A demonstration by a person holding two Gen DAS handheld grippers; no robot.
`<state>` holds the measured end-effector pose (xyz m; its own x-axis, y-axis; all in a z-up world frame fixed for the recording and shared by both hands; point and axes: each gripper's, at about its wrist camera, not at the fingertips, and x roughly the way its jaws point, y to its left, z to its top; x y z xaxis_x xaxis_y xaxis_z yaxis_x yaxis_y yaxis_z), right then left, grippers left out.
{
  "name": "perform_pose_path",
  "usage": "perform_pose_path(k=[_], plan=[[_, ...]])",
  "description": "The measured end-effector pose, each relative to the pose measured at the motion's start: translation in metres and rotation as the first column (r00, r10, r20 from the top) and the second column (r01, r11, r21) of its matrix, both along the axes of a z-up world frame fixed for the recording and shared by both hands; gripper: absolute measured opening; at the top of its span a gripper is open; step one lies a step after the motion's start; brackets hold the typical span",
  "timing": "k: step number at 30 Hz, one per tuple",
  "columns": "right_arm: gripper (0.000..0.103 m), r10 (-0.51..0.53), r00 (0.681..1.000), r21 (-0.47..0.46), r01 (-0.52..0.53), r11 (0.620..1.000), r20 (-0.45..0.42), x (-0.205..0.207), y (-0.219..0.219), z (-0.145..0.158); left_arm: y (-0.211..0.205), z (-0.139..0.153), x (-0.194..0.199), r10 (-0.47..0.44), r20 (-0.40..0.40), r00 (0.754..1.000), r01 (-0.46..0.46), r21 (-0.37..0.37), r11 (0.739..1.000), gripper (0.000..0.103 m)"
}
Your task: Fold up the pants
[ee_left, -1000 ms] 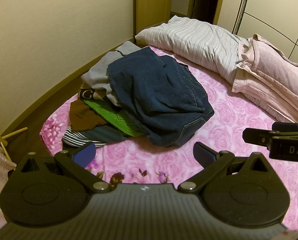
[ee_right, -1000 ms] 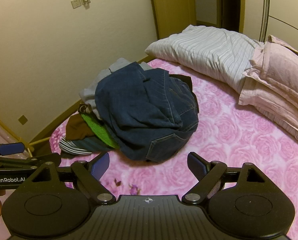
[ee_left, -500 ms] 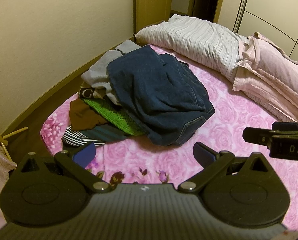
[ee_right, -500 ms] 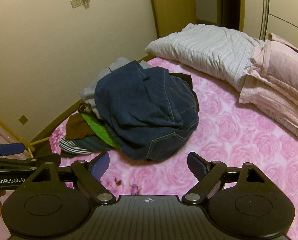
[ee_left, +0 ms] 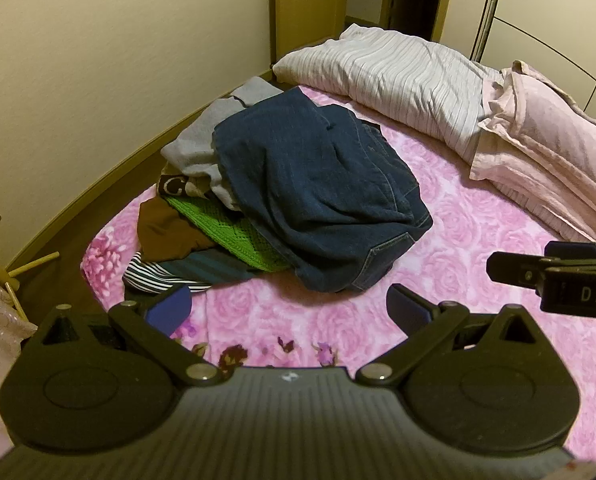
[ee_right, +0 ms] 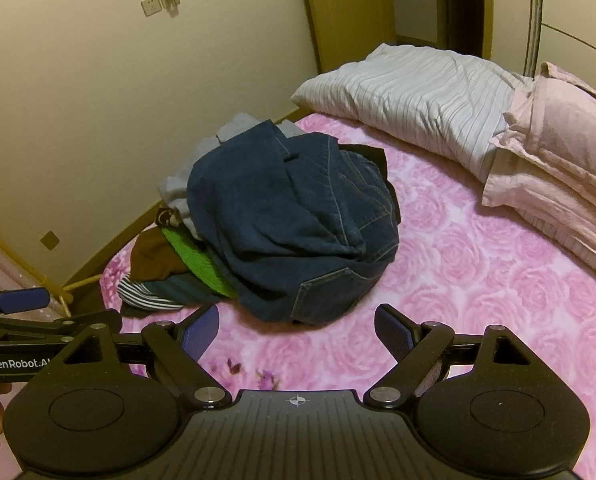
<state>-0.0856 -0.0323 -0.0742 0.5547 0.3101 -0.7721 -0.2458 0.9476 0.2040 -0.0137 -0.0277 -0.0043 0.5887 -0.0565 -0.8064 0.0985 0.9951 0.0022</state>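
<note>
Task status: not started. The left gripper (ee_left: 288, 306) is spread wide and holds nothing. The jeans (ee_left: 317, 196) lie crumpled atop a clothes pile (ee_left: 202, 236) on the pink bedspread (ee_left: 477, 232), untouched. The right gripper (ee_right: 298, 326) is likewise wide apart and empty. All folds remain.

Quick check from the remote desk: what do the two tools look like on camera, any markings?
Both are matte black. The left tool and right tool each have a ribbed body, two round discs, silver pivot pins, angled link arms and blue finger pads. The left tool's side reads "GenRobot.AI" in the right wrist view; the right tool's side shows "DAS" in the left wrist view. No cables or sleeves visible.
</note>
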Motion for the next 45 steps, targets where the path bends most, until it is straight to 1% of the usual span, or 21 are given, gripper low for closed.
perform_pose_path(k=[6, 10, 16, 19, 23, 25, 29, 32, 33, 36, 38, 41, 43, 45], plan=[[0.082, 0.005, 1.0, 0.003, -0.005, 1.0, -0.01, 0.009, -0.008, -0.002, -0.011, -0.003, 0.003, -0.001, -0.004, 1.0, 0.001, 0.008, 1.0, 0.102], [0.082, 0.01, 1.0, 0.003, -0.01, 1.0, -0.016, 0.014, -0.018, -0.006, -0.017, -0.005, 0.006, -0.002, -0.013, 1.0, 0.002, 0.0, 1.0, 0.102], [0.082, 0.019, 1.0, 0.027, -0.019, 0.999, -0.021, 0.022, -0.038, -0.015, -0.023, -0.013, 0.01, -0.012, -0.021, 1.0, 0.013, 0.048, 0.999, 0.102], [0.082, 0.02, 1.0, 0.029, -0.019, 0.999, -0.024, 0.028, -0.045, -0.022, -0.02, -0.016, 0.017, -0.023, -0.009, 1.0, 0.023, 0.09, 0.996, 0.102], [0.082, 0.022, 1.0, 0.027, -0.021, 0.999, -0.021, 0.041, -0.043, -0.035, -0.007, -0.027, 0.043, -0.052, -0.033, 0.998, 0.055, 0.104, 0.993, 0.102], [0.082, 0.029, 1.0, 0.031, -0.028, 0.999, -0.012, 0.048, -0.039, -0.043, 0.0, -0.035, 0.064, -0.074, -0.047, 0.996, 0.079, 0.111, 0.991, 0.102], [0.082, 0.041, 0.999, -0.004, -0.041, 0.999, -0.009, 0.07, -0.022, -0.063, 0.013, -0.055, 0.113, -0.144, -0.057, 0.988, 0.149, 0.103, 0.983, 0.102], [0.082, 0.045, 0.999, -0.043, -0.046, 0.998, -0.01, 0.091, -0.003, -0.08, 0.014, -0.075, 0.157, -0.24, -0.068, 0.968, 0.246, 0.107, 0.963, 0.102], [0.082, 0.051, 0.999, -0.057, -0.052, 0.997, -0.011, 0.099, 0.004, -0.087, 0.014, -0.083, 0.171, -0.284, -0.068, 0.956, 0.29, 0.107, 0.951, 0.102], [0.082, 0.098, 0.995, -0.107, -0.097, 0.99, 0.007, 0.125, 0.027, -0.109, 0.01, -0.107, 0.215, -0.407, -0.078, 0.91, 0.415, 0.139, 0.899, 0.102], [0.082, 0.143, 0.99, -0.153, -0.141, 0.978, 0.003, 0.141, 0.043, -0.126, 0.007, -0.121, 0.241, -0.461, -0.067, 0.885, 0.465, 0.166, 0.869, 0.102], [0.082, 0.221, 0.975, -0.225, -0.214, 0.95, 0.006, 0.165, 0.065, -0.152, 0.006, -0.136, 0.271, -0.519, -0.04, 0.854, 0.517, 0.18, 0.837, 0.101], [0.082, 0.268, 0.963, -0.262, -0.257, 0.93, 0.005, 0.177, 0.077, -0.168, 0.008, -0.143, 0.287, -0.555, -0.03, 0.831, 0.551, 0.177, 0.815, 0.101], [0.082, 0.304, 0.952, -0.299, -0.295, 0.907, -0.018, 0.189, 0.088, -0.186, 0.008, -0.149, 0.3, -0.586, -0.03, 0.81, 0.582, 0.176, 0.794, 0.098]])
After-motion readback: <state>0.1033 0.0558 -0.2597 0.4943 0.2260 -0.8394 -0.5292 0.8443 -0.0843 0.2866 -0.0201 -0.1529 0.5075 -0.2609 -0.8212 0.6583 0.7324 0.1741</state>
